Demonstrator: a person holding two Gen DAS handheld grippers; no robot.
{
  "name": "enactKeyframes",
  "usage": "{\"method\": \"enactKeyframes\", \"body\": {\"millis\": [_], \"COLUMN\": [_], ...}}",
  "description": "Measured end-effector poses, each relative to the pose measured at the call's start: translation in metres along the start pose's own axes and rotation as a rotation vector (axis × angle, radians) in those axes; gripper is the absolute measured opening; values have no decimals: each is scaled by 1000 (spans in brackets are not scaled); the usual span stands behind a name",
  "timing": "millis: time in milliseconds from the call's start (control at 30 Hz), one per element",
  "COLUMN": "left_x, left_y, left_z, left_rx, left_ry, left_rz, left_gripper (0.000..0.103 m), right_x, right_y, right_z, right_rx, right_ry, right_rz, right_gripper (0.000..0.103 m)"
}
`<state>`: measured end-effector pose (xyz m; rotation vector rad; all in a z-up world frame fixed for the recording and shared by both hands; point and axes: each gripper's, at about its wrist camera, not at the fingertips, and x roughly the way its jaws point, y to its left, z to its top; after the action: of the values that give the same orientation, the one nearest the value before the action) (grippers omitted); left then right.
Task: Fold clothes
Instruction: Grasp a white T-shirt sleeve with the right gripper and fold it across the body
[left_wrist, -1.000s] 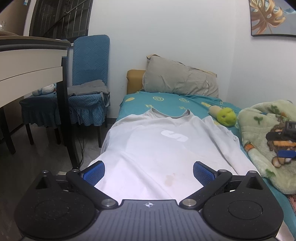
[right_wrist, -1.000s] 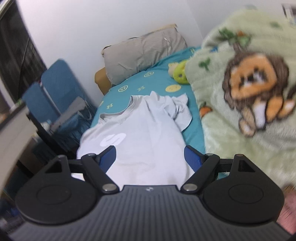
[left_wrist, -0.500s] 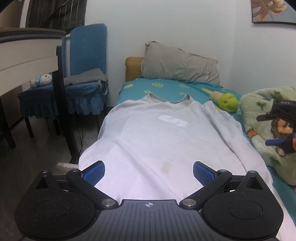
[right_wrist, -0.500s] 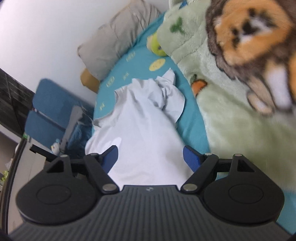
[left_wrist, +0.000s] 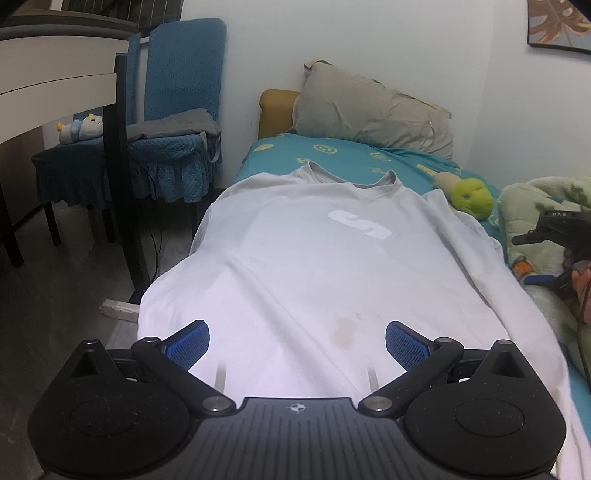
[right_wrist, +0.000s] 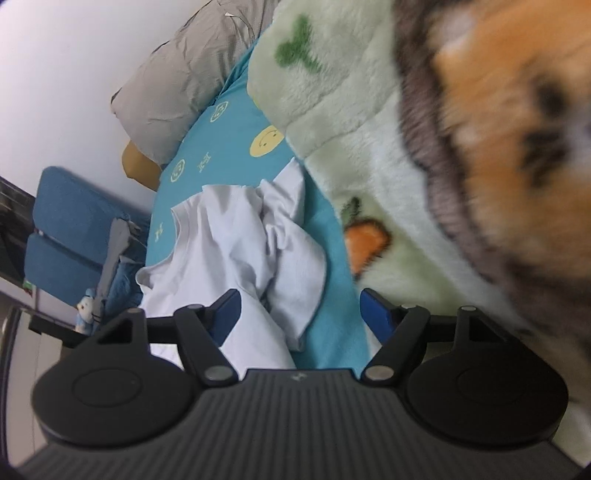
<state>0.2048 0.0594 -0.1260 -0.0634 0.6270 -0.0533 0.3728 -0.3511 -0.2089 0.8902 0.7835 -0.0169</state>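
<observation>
Am seeing white T-shirt (left_wrist: 317, 266) lying flat, face up, on teal bed (left_wrist: 343, 153), collar toward pillow (left_wrist: 373, 114). Left gripper (left_wrist: 297, 341) hovering over hem, fingers spread, gripping nothing. Am judging cloth light, limp, prone to sliding; planning pinch at hem corner or shoulder seam. Right gripper (right_wrist: 299, 312) also gaping, empty. Right view revealing bunched sleeve (right_wrist: 291, 236) beside fleece blanket (right_wrist: 369, 122); left view showing chest logo (left_wrist: 359, 223), stain (left_wrist: 343, 328).
</observation>
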Motion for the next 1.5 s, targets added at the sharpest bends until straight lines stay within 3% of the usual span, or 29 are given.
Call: {"method": "enactKeyframes", "body": {"millis": [33, 200, 367, 433, 600, 767, 833, 900, 1100, 1167, 1200, 1233, 1333, 1433, 1500], "left_x": [3, 16, 23, 24, 25, 22, 21, 21, 15, 11, 10, 8, 4, 2, 3], "left_y": [-1, 1, 6, 7, 11, 9, 7, 6, 6, 6, 6, 5, 3, 1, 1], "left_z": [0, -2, -4, -5, -3, -2, -1, -1, 1, 1, 1, 2, 3, 3, 3], "left_rx": [8, 4, -19, -24, -48, -42, -35, -29, -31, -38, -41, -44, -50, -46, -52], "left_ry": [-5, 7, 21, 21, 22, 7, -2, -11, -22, -26, -27, -28, -31, -36, -33], "left_rz": [3, -5, -6, 1, 0, -1, 1, 6, 13, 9, 7, 5, -4, -7, -13], "left_gripper": [103, 103, 103, 103, 103, 103, 103, 103, 103, 103, 103, 103, 103, 103, 103], "right_x": [5, 31, 46, 47, 36, 3, -12, -31, -66, -76, -81, -87, -92, -78, -64], "right_y": [2, 11, 37, 42, 58, 74, 74, 68, 57, 54, 51, 47, 38, 25, 20], "right_z": [1, 1, -1, -3, -5, 2, 9, 16, 22, 21, 19, 18, 16, 7, 0], "right_rx": [-11, -147, -326, -351, -468, -725, -757, -715, -538, -461, -403, -337, -131, 73, 117], "right_ry": [-4, -28, -16, -2, -28, -197, -248, -267, -250, -229, -227, -238, -220, -148, -125], "right_rz": [-8, -113, -122, -124, -226, -410, -434, -401, -241, -161, -113, -63, 80, 189, 172], "right_gripper": [61, 37, 37, 13, 7, 7, 7, 7, 14, 50, 81, 88, 87, 88, 88]}}
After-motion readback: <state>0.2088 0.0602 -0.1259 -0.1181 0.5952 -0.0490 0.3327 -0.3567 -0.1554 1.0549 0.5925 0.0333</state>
